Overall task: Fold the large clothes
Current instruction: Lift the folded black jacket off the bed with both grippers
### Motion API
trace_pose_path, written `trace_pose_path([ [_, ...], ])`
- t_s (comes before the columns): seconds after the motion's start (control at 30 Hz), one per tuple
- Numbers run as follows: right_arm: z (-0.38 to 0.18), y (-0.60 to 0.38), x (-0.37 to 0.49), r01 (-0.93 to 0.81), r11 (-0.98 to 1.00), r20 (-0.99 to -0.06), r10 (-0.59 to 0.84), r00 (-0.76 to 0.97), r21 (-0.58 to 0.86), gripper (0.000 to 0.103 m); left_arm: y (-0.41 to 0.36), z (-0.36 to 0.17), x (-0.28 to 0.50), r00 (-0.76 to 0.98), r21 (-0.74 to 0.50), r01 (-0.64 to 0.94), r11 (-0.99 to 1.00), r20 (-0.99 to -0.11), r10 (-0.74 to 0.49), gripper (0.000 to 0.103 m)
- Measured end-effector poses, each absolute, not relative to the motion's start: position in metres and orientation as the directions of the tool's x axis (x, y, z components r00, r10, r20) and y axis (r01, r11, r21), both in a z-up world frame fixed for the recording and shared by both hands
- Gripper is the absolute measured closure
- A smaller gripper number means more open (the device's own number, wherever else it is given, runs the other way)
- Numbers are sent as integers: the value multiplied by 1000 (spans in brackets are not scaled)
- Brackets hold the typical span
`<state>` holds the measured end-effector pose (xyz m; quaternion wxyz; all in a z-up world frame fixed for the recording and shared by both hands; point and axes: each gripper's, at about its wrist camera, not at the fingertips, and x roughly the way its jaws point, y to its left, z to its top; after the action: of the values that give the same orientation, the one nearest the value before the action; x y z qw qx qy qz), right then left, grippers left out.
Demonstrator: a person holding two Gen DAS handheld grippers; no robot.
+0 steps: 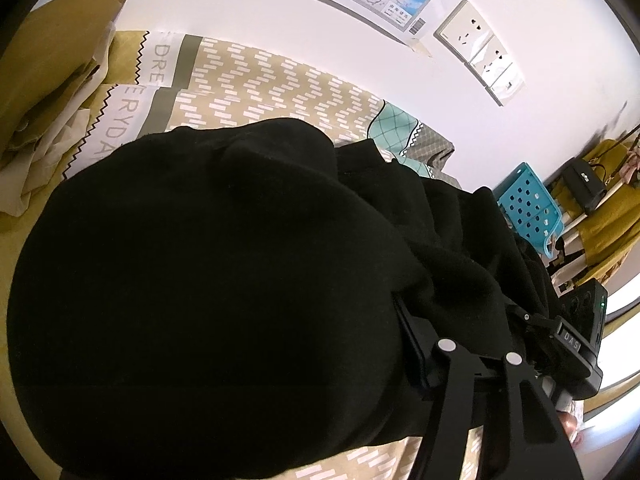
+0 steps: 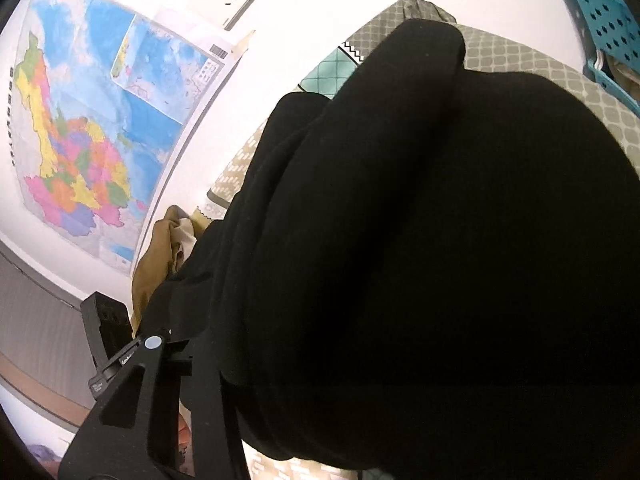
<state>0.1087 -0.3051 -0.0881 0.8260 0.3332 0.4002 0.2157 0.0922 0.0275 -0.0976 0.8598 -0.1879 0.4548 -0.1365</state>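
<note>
The black garment (image 1: 208,280) takes up most of both views, bunched into thick folds and draped right over the cameras, lying on the bed (image 1: 280,88) with its tan dash-pattern cover. In the left wrist view the left gripper (image 1: 472,336) has its fingers buried in the cloth at the bottom right, clamped on a bunch of it. The right gripper (image 2: 208,336) is the same deal in its own view: one finger shows at the lower left, the other is hidden under the fabric, and a fold runs into the gap, so it looks gripped there too.

Open room is mostly the strip of bed cover between the garment's far edge and the white wall (image 1: 320,32). A pile of mustard and cream clothes (image 1: 52,80) crowds the left end, and a teal pillow (image 1: 396,132) sits past the garment's right edge.

A blue basket (image 1: 528,208) with holes sits off the bed; can't tell what's in it.
</note>
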Motion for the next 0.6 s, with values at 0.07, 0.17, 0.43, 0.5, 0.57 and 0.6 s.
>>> trace_pose_path([
  [0.07,-88,-301,110,-101,680,-510,632,583,726,41,28,-98,93,548,-447,67,892,-730,-407,42],
  [0.17,-87,-295,113,-104,684,-515,632,580,722,34,28,-99,94,545,-444,74,893,-732,-409,40],
  [0.43,-77,-289,110,-137,717,-537,620,572,683,68,24,-93,93,541,-407,94,909,-745,-390,48],
  [0.5,-68,-287,106,-162,714,-524,630,573,681,71,23,-89,91,542,-397,101,912,-747,-385,52],
  [0.57,-56,-283,102,-194,714,-511,638,576,673,75,27,-83,90,540,-409,111,906,-740,-401,54],
  [0.6,-51,-282,101,-204,711,-503,643,577,673,75,28,-81,90,540,-416,113,902,-737,-407,56],
])
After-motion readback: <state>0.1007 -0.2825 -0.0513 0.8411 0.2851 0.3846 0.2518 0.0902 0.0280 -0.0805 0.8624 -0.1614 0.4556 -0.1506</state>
